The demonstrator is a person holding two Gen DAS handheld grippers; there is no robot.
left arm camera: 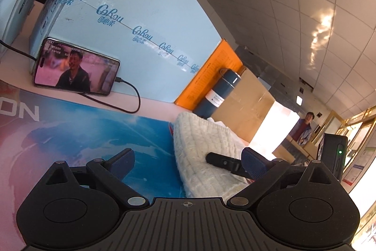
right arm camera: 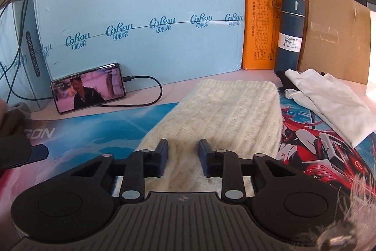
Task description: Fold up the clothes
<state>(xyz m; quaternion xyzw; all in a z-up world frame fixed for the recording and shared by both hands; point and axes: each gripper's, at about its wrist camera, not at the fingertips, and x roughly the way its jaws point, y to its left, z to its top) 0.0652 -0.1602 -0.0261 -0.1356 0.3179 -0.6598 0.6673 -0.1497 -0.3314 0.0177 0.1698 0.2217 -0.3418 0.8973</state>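
Note:
A cream cable-knit garment lies folded into a long block on the printed desk mat. My right gripper hovers over its near end, jaws partly open with a narrow gap, holding nothing. My left gripper is wide open, tilted, at the knit's left edge, above the mat. The right gripper's finger shows as a black bar resting on the knit. My left gripper's tip shows at the left edge of the right wrist view.
A phone playing video leans on a light blue box, its cable looping over the table. An orange box, a blue vacuum bottle and a cardboard box stand behind. White cloths lie at right.

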